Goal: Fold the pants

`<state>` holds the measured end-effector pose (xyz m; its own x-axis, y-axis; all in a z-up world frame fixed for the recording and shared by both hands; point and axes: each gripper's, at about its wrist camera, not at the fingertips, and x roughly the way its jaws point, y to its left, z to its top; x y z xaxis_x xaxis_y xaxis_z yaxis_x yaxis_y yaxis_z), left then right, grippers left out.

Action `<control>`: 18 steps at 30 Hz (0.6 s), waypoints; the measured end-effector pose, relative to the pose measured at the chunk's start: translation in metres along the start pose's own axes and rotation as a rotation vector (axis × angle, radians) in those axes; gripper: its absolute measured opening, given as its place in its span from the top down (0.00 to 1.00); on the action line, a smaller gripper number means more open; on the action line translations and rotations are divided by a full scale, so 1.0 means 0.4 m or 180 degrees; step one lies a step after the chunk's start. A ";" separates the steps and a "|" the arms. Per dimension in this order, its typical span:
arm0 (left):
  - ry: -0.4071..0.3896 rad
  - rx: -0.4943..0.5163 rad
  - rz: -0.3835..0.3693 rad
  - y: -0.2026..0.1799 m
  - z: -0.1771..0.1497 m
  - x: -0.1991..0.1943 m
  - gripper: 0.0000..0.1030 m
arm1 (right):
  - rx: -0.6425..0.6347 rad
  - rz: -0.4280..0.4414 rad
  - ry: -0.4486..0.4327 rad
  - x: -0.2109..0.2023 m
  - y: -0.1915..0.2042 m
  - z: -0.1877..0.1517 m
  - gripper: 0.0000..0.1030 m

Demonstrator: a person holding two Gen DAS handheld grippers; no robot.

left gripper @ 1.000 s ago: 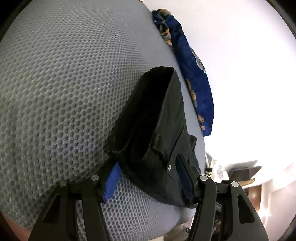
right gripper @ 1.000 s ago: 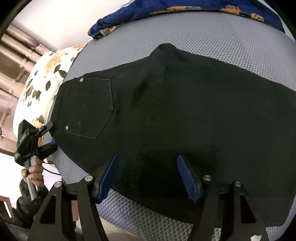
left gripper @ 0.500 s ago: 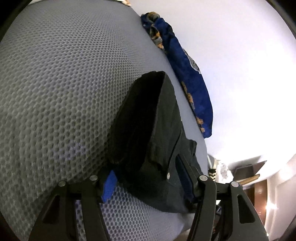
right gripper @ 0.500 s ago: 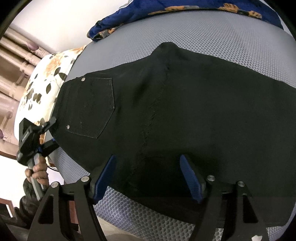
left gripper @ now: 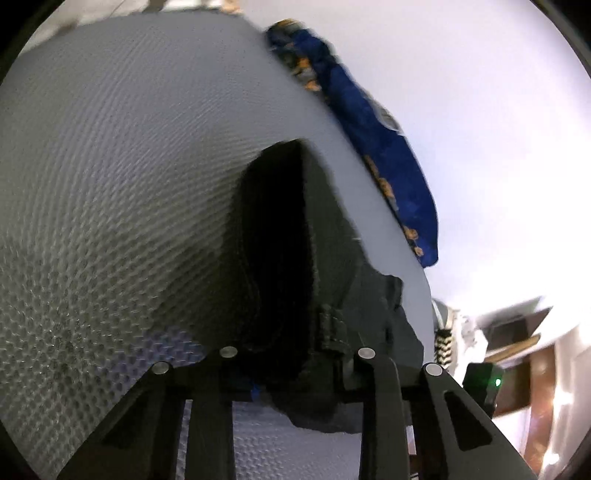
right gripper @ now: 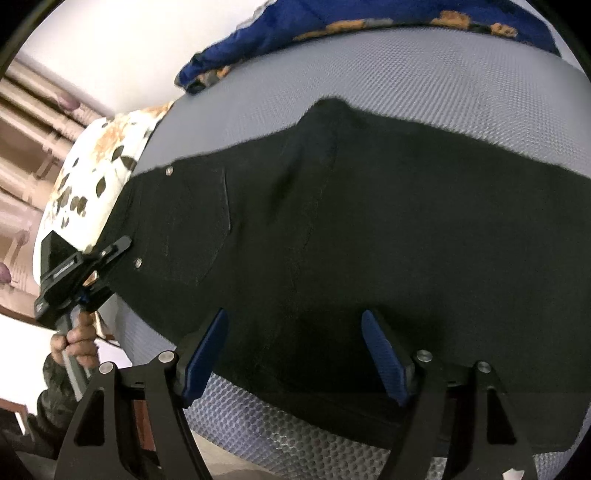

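Two grippers: both at the near edge of the black pants, one at each end of the visible cloth.
pants [right gripper: 369,229]: spread flat across the grey mesh surface [right gripper: 424,92], back pocket [right gripper: 192,225] face up toward the waist end, two rivets showing on it.
pants, left wrist view [left gripper: 295,258]: waist end lifted into a raised fold, dark hollow underneath; belt loop [left gripper: 332,326] sits right at the finger line.
left gripper [left gripper: 295,363]: clenched on the waistband corner, cloth bunched between the fingers and hanging over them; only a sliver of blue pad visible. Also seen from the right wrist view [right gripper: 99,269] at the pants' waist edge, with the person's hand [right gripper: 75,345] on its handle below.
right gripper [right gripper: 295,354]: released, blue pads [right gripper: 205,354] wide apart, poised over the near hem edge of the pants; whether the pads touch the cloth, cannot tell.
mesh surface, left view [left gripper: 110,184]: bare grey honeycomb left of the fold, blurred.
blue patterned cloth [right gripper: 388,22]: lying along the far edge of the mesh surface, apart from the pants; same cloth in the left view [left gripper: 373,140].
floral pillow [right gripper: 96,173]: white with brown leaves, just beyond the waist end.
wall [left gripper: 480,110]: plain white behind.
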<state>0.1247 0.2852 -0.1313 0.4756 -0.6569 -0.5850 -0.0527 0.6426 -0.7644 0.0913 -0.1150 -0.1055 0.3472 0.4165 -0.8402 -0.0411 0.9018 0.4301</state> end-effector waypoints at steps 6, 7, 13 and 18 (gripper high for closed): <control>-0.0034 0.0349 -0.0171 -0.159 0.004 -0.025 0.73 | 0.0194 0.0010 -0.0216 -0.080 -0.054 0.021 0.29; -0.0023 0.0436 -0.0182 -0.192 0.003 -0.025 0.73 | 0.0236 0.0014 -0.0259 -0.098 -0.068 0.024 0.29; 0.0114 0.0955 -0.0260 -0.399 -0.023 0.019 0.73 | 0.0431 -0.0025 -0.0653 -0.231 -0.153 0.037 0.29; 0.0301 0.1342 -0.0260 -0.541 -0.081 0.106 0.73 | 0.0639 -0.0031 -0.0903 -0.323 -0.239 0.037 0.29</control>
<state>0.1279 0.1055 0.0003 0.3800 -0.7328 -0.5645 0.3540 0.6790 -0.6431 0.0644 -0.2566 -0.0332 0.5944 0.3341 -0.7315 0.1388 0.8533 0.5025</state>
